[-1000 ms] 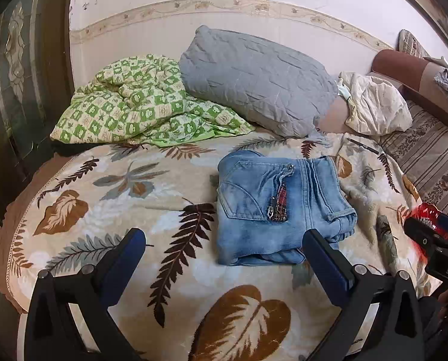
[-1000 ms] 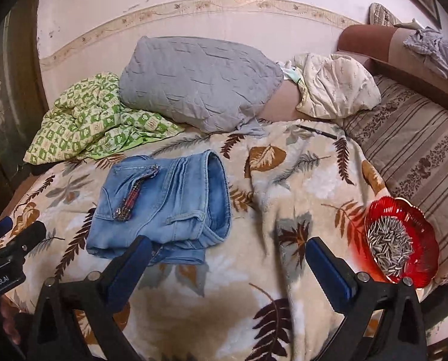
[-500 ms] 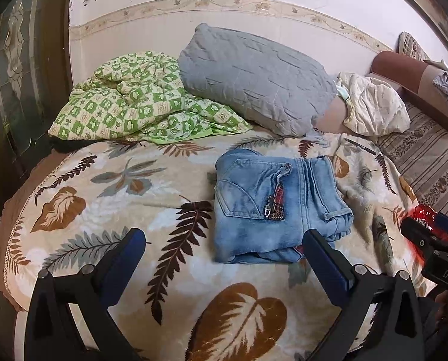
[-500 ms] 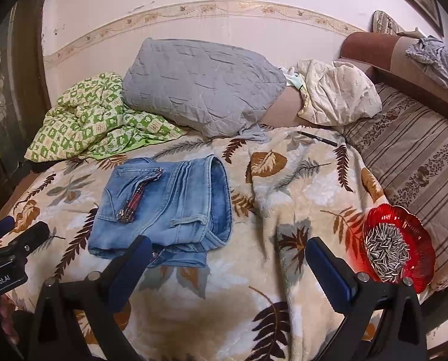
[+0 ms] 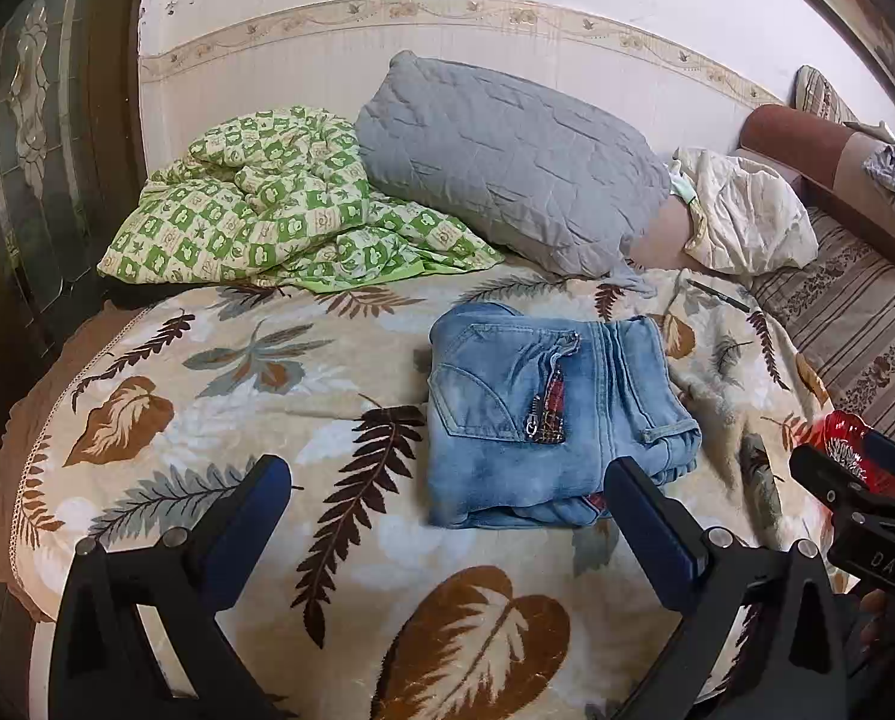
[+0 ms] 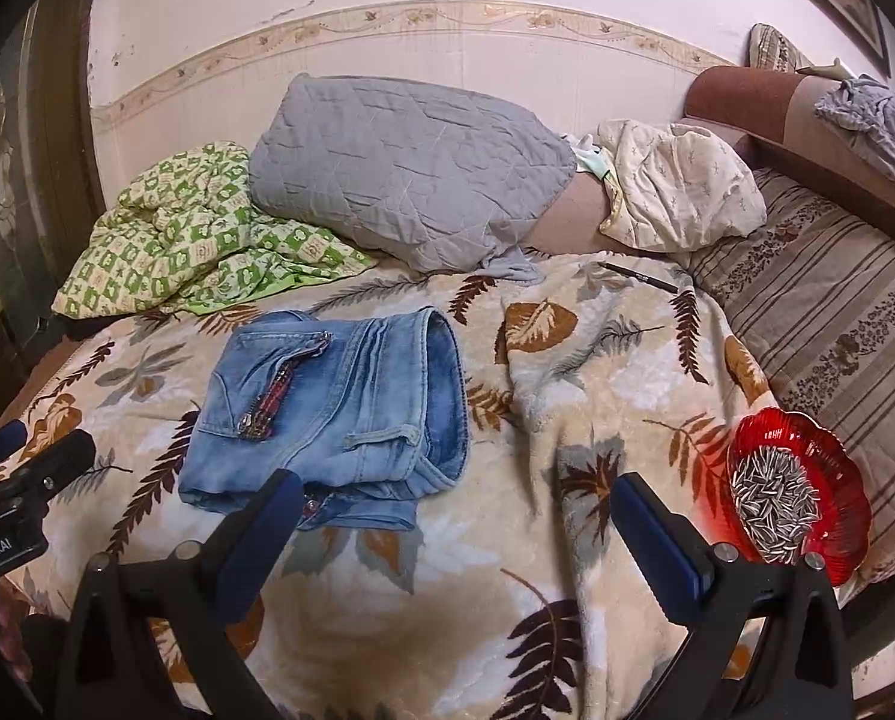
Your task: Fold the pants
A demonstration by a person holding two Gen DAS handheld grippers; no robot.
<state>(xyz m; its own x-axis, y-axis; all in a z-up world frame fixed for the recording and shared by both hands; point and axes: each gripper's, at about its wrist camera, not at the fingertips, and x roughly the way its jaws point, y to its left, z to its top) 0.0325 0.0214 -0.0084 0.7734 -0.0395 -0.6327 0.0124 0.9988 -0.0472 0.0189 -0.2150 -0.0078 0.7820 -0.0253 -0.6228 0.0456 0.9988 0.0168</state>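
Left tool (image 5: 447, 492) and right tool (image 6: 456, 507): both spread wide, holding nothing | jeans (image 5: 543, 414) lie folded on bed (image 5: 207, 420) | risk: right tool nudging seed dish (image 6: 798, 492) off edge

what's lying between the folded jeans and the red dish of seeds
Only rumpled leaf-print blanket; nothing sits between the jeans and the red dish, shown in the right wrist view.

Leaf-print blanket (image 6: 387, 600) covering the bed, grey quilted pillow (image 6: 405, 174) overlapping green checked quilt (image 6: 189, 240), red dish (image 6: 807, 438) of sunflower seeds (image 6: 774, 504), black pen (image 6: 636, 276)
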